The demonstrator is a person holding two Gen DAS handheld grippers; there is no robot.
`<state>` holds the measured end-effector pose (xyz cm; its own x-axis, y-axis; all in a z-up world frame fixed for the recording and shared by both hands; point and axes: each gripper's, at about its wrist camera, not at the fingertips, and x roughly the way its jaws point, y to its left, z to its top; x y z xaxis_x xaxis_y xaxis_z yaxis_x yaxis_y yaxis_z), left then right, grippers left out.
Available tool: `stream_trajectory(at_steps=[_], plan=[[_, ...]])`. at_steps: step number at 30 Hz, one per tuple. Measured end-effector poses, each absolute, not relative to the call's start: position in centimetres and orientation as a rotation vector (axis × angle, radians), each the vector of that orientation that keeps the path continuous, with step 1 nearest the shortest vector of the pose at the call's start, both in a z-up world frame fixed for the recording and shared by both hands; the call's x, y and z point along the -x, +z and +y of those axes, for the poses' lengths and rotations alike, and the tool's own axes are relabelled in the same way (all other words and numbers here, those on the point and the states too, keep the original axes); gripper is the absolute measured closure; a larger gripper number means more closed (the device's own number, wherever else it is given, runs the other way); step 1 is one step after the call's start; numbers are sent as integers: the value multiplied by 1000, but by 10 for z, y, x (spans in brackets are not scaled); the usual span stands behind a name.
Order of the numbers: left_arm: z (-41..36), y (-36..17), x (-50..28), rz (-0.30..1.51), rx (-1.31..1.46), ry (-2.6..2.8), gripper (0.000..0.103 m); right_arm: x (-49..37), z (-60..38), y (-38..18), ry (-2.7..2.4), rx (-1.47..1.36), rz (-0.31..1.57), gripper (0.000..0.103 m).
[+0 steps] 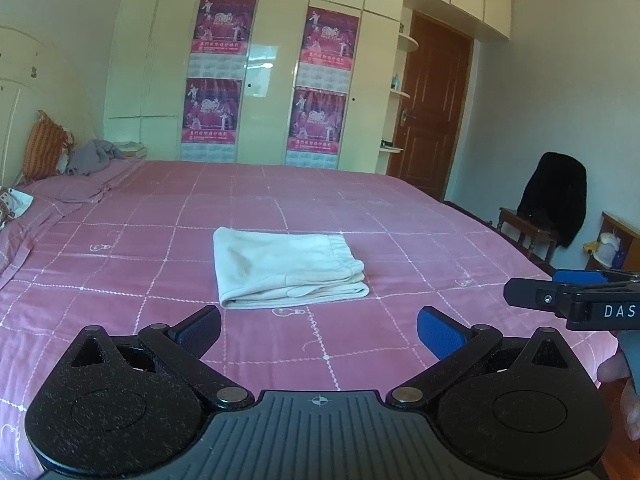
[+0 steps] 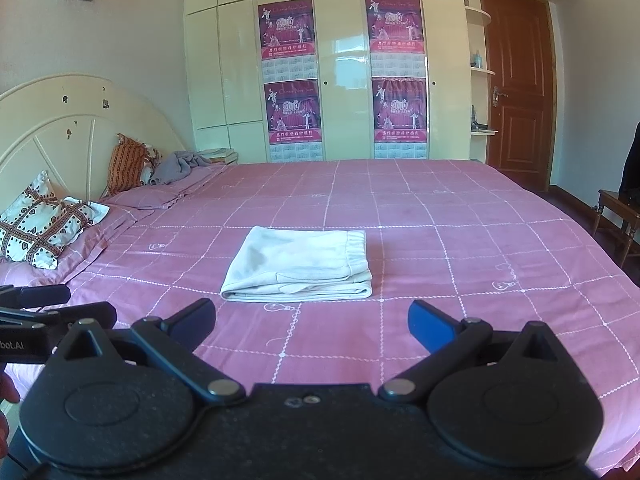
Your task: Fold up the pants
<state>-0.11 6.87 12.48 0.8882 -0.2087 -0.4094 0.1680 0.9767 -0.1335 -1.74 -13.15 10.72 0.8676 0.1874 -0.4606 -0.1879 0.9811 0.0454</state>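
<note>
the cream-white fabric pants (image 1: 286,270) lie folded into a compact rectangular stack on the pink checked bedspread (image 1: 420,232), near the middle of the bed, elastic waistband to the right, folded edge to the left. the left gripper (image 1: 319,330) is spread wide, holding nothing, on the near side of the pants and apart from them. the right gripper (image 2: 311,322) is likewise wide and unloaded, near the stack's near edge without touching it. a patterned heart-print pillow (image 2: 44,224) rests far left by the cream curved headboard (image 2: 72,120). a dark garment hangs over a wooden chair (image 1: 532,232) to the right.
</note>
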Motion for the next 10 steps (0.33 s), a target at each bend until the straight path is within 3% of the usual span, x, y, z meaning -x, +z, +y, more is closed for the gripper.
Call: stream_trajectory(at_steps=[10], plan=[[66,128,6,412,82,-168,0,18,-130,104,197,9,482,0]])
